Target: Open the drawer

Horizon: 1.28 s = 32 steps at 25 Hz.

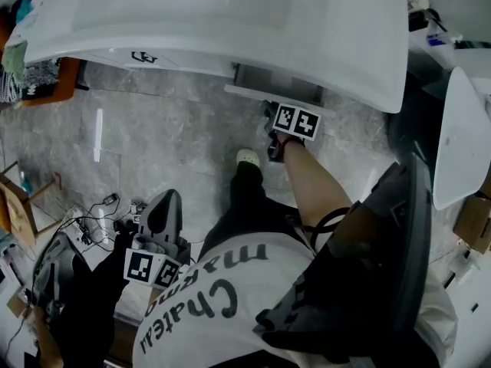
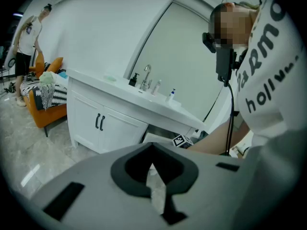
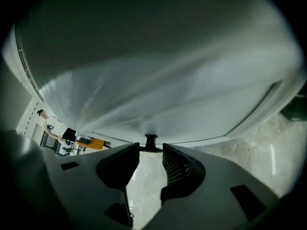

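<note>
The white vanity [image 1: 230,21] has a drawer [image 1: 272,90] standing slightly out under its countertop. My right gripper [image 1: 270,115] reaches up to the drawer's front from below, its marker cube [image 1: 298,121] facing the camera. In the right gripper view the white drawer front [image 3: 158,80] fills the picture. Its small black handle [image 3: 150,141] sits right at the tips of my right gripper [image 3: 150,150], whose jaws stand apart without pressing on it. My left gripper [image 1: 165,202] hangs low beside the person's body. In its own view the left gripper [image 2: 152,152] holds nothing and its tips meet.
Cabinet doors with black handles [image 2: 99,122] are left of the drawer. A tap [image 2: 147,75] and bottles stand on the countertop. An orange chair [image 2: 48,104] and a standing person [image 2: 24,42] are far left. Cables [image 1: 100,217] lie on the marble floor. A white rounded fixture [image 1: 460,136] stands at the right.
</note>
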Each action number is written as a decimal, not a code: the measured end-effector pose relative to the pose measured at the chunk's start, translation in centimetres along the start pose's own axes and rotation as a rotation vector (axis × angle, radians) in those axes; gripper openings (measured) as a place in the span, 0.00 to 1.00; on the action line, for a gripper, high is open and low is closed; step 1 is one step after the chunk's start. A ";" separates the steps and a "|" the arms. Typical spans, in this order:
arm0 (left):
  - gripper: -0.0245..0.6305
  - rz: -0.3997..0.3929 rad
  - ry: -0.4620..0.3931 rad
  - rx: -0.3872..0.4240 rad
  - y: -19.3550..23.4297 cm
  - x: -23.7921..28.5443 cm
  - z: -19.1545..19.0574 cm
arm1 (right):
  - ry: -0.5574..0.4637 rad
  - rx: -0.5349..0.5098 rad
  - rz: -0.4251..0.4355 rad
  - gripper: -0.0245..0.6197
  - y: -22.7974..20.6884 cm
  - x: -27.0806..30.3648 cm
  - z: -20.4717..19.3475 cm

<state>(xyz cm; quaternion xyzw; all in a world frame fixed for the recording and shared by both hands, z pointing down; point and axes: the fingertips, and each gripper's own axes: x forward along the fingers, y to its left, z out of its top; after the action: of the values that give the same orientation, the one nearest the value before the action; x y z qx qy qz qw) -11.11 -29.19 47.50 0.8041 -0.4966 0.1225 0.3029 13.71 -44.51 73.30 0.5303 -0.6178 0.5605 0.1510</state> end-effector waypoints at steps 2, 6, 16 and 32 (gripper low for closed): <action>0.05 -0.006 0.007 0.010 -0.2 -0.6 -0.4 | 0.001 0.004 -0.001 0.28 0.0 -0.3 -0.7; 0.05 -0.012 0.015 0.018 -0.2 -1.6 -1.0 | 0.002 0.013 -0.003 0.28 0.2 -0.6 -1.9; 0.05 -0.006 0.015 -0.002 -1.1 -3.4 -1.9 | -0.019 0.057 -0.022 0.27 0.2 -0.9 -1.9; 0.05 0.023 -0.005 -0.009 -0.1 -4.5 -2.7 | 0.001 0.040 -0.028 0.27 0.1 -0.8 -2.4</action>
<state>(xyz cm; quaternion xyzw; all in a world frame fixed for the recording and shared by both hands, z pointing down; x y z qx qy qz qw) -12.91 -24.21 47.35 0.7973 -0.5070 0.1217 0.3040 12.98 -42.12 73.35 0.5418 -0.5989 0.5707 0.1485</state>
